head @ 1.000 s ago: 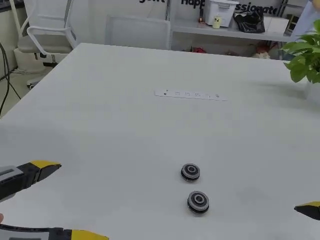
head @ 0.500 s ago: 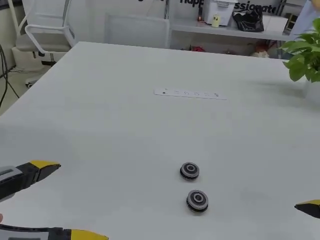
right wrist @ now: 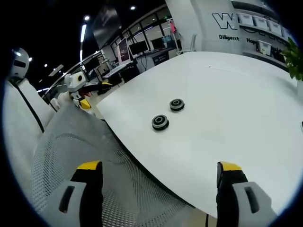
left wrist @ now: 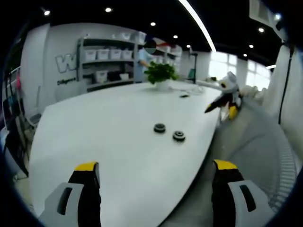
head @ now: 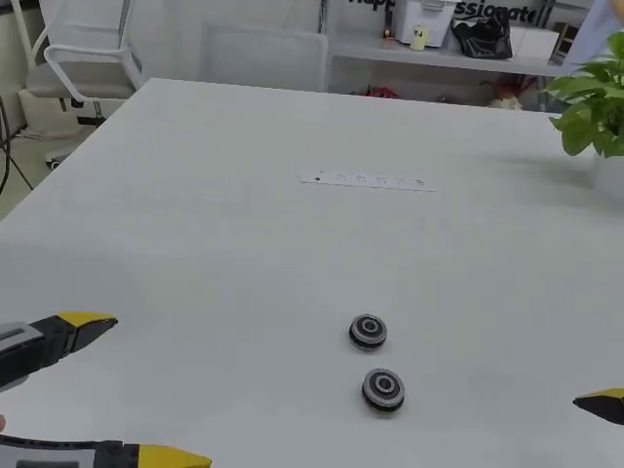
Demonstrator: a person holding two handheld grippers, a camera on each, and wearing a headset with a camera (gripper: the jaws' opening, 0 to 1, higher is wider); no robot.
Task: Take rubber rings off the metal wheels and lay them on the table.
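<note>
Wall lettering (right wrist: pixel 228 37) reads "Diligent"; near wheel (head: pixel 382 388) lies beside far wheel (head: pixel 368 331).

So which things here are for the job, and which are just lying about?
For the job:
- far wheel and near wheel, with rubber rings on
- left gripper and right gripper, both open
- table

Just lying about:
- power strip
- plant
- chair

Grey bodies, black jaws with bright yellow tips, alike on left gripper (left wrist: pixel 156 165) and right gripper (right wrist: pixel 159 166)
</note>
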